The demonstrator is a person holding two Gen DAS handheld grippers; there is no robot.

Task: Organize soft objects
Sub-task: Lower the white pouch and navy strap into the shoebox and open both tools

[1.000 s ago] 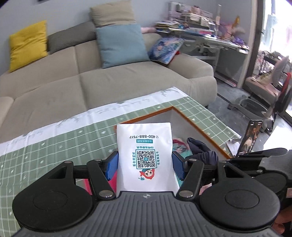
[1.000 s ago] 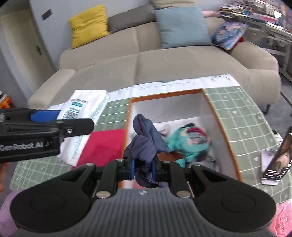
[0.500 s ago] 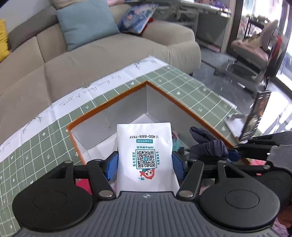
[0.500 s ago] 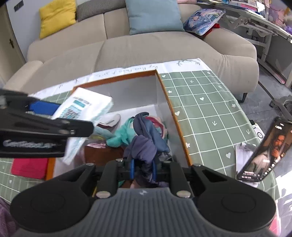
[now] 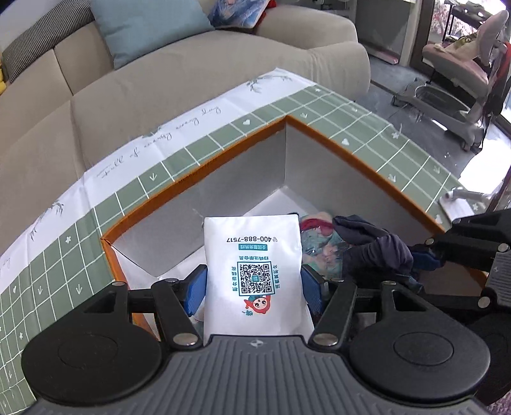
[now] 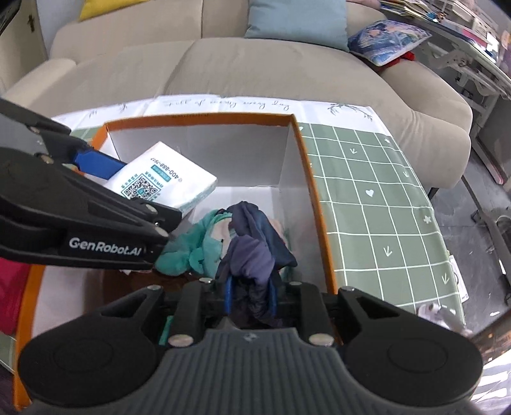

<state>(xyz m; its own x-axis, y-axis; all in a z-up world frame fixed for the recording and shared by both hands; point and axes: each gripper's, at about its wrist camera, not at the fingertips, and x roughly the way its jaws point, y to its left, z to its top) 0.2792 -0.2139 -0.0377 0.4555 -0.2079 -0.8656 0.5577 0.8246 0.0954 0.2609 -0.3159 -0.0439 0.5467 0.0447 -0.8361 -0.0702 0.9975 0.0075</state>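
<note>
My left gripper [image 5: 254,287] is shut on a white soft packet [image 5: 254,271] printed with a QR code, held over the open orange-rimmed box [image 5: 198,178]. The packet [image 6: 163,182] and the left gripper also show in the right wrist view, above the box's left half. My right gripper [image 6: 249,295] is shut on a bundle of dark navy cloth [image 6: 252,242], held above the box interior. In the left wrist view the cloth [image 5: 373,249] hangs at the right. A teal plush toy [image 6: 194,249] lies on the box floor under both grippers.
The box [image 6: 306,178] stands on a table with a green checked cloth [image 6: 377,210]. A beige sofa [image 6: 262,64] with a blue cushion [image 6: 297,19] is behind. A red cloth [image 6: 11,290] lies left of the box. A chair [image 5: 460,64] stands at the right.
Both grippers have moved forward and lower over the box with their loads. The packet went from left of the box to above its left half. Both stay shut.
</note>
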